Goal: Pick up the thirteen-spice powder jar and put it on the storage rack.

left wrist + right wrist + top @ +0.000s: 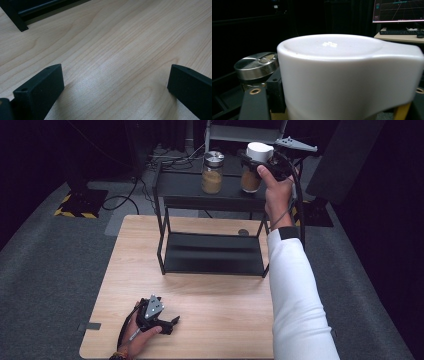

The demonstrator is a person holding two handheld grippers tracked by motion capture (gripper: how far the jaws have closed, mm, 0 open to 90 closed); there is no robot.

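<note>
R gripper point(257, 166) is clamped on the white-lidded jar point(252, 167), held at the far right of the black rack's point(210, 202) top shelf, just right of the steel-lidded jar point(213, 171). L gripper point(167, 325) rests near-left on the table point(220, 310), jaws spread, nothing btwn them. Risk: jar set too close to the shelf's right edge could tip off; drifting left could knock the neighbour jar.

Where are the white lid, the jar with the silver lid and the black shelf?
White lid point(342, 75), right gripper view, on its side wall.
Jar with the silver lid point(212, 175), high view, on its glass body.
Black shelf point(210, 252), high view, on its bare lower board.
</note>
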